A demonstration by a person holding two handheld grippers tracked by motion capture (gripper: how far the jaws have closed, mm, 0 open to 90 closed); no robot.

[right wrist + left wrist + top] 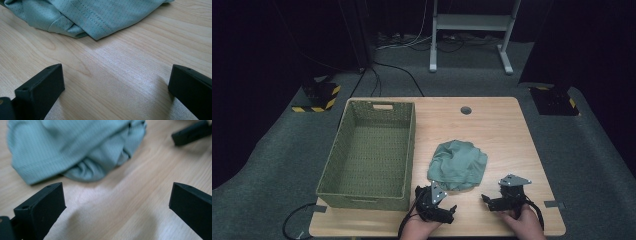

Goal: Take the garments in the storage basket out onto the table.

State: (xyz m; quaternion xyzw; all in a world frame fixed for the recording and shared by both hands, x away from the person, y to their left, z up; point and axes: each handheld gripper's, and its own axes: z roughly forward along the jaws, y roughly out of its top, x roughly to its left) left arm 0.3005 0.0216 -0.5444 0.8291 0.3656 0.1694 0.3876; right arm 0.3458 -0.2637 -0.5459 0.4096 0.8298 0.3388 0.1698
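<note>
My left gripper (452, 209) and right gripper (485, 199) sit low in the frame, jaws apart, holding nothing. The cloth (457, 164) lies crumpled just above them, right of the basket (408, 150).

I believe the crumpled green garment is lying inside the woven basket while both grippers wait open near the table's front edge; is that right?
Not quite: the green garment lies on the table, to the right of the woven basket, as the high view shows. The left gripper and right gripper are indeed open near the front edge.

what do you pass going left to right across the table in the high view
basket → left gripper → green cloth → right gripper
</note>
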